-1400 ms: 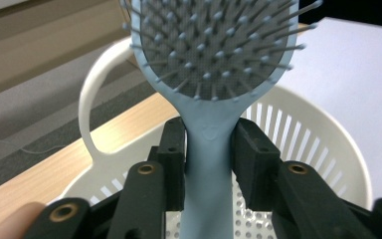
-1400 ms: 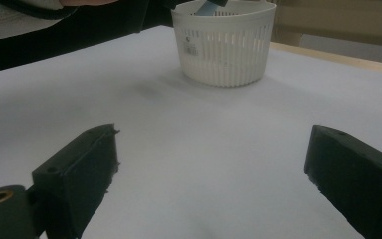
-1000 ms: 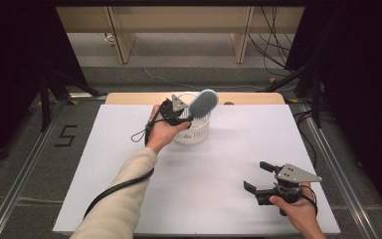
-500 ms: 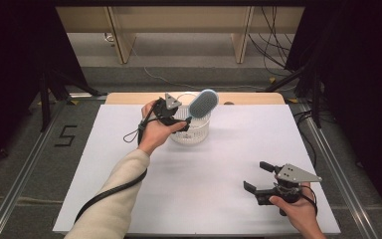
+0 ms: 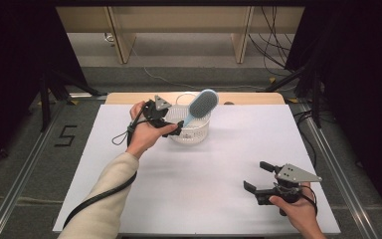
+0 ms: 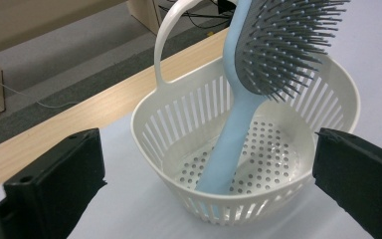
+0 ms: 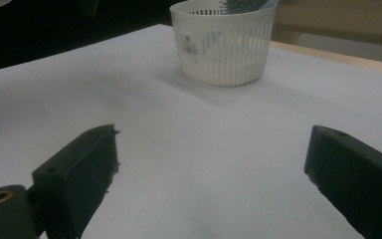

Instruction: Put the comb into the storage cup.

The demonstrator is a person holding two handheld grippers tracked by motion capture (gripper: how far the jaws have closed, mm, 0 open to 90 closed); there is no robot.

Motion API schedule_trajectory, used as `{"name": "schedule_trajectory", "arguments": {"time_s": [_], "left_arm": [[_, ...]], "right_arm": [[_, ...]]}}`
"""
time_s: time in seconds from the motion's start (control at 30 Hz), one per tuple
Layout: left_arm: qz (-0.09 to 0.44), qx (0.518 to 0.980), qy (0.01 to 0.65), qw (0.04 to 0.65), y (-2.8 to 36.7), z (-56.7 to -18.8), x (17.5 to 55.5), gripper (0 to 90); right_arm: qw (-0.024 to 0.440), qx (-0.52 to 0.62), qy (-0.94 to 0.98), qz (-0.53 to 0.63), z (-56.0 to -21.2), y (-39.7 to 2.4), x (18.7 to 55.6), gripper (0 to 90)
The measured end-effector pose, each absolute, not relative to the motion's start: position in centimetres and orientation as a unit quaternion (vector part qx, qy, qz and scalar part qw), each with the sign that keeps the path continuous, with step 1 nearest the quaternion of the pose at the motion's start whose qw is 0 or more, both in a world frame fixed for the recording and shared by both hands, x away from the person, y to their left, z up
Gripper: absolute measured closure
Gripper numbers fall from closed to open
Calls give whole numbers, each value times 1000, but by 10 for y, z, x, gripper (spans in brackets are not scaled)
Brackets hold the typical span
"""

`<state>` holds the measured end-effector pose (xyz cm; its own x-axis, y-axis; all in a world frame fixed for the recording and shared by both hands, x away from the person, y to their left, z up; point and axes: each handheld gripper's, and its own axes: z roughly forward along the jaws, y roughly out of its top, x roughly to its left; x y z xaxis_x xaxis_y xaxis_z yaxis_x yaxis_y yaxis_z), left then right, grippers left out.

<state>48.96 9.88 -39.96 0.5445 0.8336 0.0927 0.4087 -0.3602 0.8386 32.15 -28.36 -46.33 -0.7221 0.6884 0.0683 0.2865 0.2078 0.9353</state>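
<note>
So the hairbrush (image 5: 200,108) is a light blue paddle type with grey bristles, standing handle-down inside the little white basket (image 5: 199,133), its head sticking up out of the top and leaning toward the right rim. The basket is round, with slotted sides, a perforated bottom and a loop handle on its far side. It sits upright at the far middle of the white table top.

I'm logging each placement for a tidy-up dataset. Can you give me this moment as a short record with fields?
item: blue hairbrush, handle down, head leaning over the rim
container: white slatted basket at the table's far edge
left claw: open, jaws just been opening, nothing between them, beside the basket
right claw: open, empty, near the front edge
surface: white table
</note>
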Motion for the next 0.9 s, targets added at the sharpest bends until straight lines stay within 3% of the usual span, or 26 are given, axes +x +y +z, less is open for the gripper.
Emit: {"name": "schedule_trajectory", "arguments": {"time_s": [0.9], "left_arm": [[259, 767, 413, 418, 126, -398, 460, 3]], "right_arm": [[186, 327, 754, 538, -463, -284, 322, 74]]}}
